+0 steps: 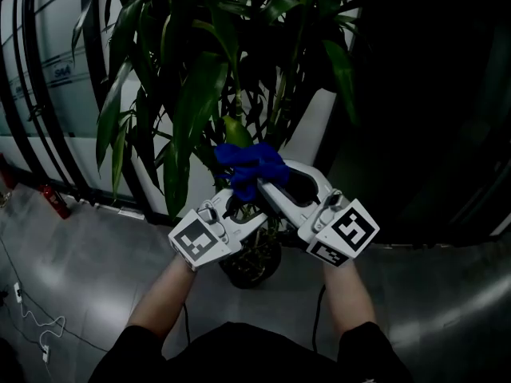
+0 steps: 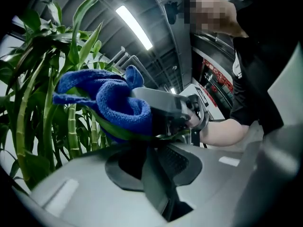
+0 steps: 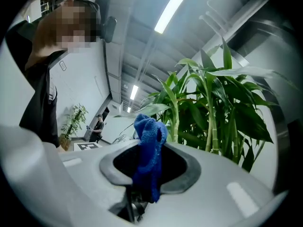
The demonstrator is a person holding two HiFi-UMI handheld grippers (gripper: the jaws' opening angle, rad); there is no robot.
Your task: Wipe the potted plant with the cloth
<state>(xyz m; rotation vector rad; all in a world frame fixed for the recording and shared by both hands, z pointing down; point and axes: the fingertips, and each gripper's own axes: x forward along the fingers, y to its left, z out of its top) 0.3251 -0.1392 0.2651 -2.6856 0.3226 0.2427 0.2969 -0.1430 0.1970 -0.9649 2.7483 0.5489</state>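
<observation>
Right tool (image 1: 260, 188): clenched on the blue cloth (image 1: 249, 164). In the right gripper view the cloth (image 3: 149, 150) rises from between the closed jaws and stands up past the tool's (image 3: 137, 200) front opening.

Left tool (image 1: 238, 204): jaws drawn together on a long green leaf (image 2: 118, 129) that crosses their tips, as read in the left gripper view. The tool (image 2: 154, 148) sits directly below the leaf. The cloth (image 2: 109, 98) is bunched on the leaf's upper face, with the right tool (image 2: 144, 97) behind it to the right.

Position: both tools meet at the middle of the potted plant (image 1: 200, 86), left tool on the left and right tool on the right, with their tips touching or just beside each other. The cloth lies among the lower leaves, above the pot (image 1: 251, 268) and on the near side of the stems.

Plant: tall, upright cane stems (image 3: 210, 126) with broad drooping leaves. Its dark round pot stands on the grey floor (image 1: 88, 254), beside a pale wall.

Surroundings: a ceiling strip light (image 2: 135, 27) runs overhead. The right gripper view shows a second potted plant (image 3: 73, 122) far off to the left, with a person (image 3: 98, 124) standing just beside it.
</observation>
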